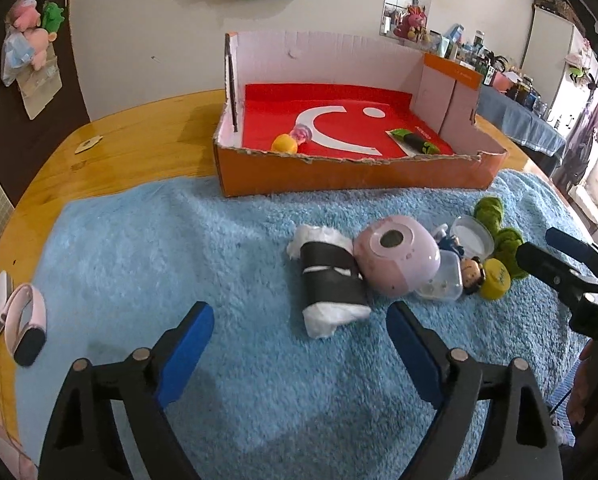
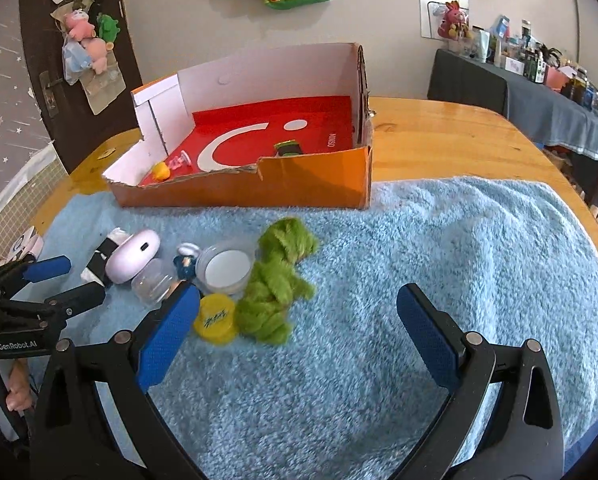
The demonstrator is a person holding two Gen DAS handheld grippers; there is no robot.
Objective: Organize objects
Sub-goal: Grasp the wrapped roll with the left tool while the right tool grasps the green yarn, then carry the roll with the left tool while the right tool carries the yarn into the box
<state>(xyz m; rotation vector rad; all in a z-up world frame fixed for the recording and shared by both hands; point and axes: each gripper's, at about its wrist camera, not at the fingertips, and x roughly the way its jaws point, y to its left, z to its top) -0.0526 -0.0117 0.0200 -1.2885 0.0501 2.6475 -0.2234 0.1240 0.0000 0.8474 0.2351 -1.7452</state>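
Note:
An orange cardboard box [image 1: 339, 178] [image 2: 299, 184] with a red floor stands at the far edge of a blue towel [image 1: 179, 248] [image 2: 439, 248]. It holds a yellow toy [image 1: 285, 145], a small pink item [image 1: 302, 133] and a green-black packet [image 1: 415, 142]. On the towel lies a cluster: a black-and-white roll [image 1: 331, 284], a pink rounded device [image 1: 395, 258] [image 2: 133, 256], a clear container [image 2: 153, 280], a white-lidded jar [image 2: 227, 268], a yellow lid [image 2: 215, 318], a green plush [image 2: 277, 284] and a small figurine [image 1: 473, 272]. My left gripper [image 1: 299, 344] is open, just short of the roll. My right gripper [image 2: 299, 328] is open around the plush's near side.
The wooden table [image 1: 139, 148] extends left and behind the towel. A pink smartwatch [image 1: 23, 324] and a white card lie at its left edge. A cluttered side table [image 2: 539, 92] stands at the right.

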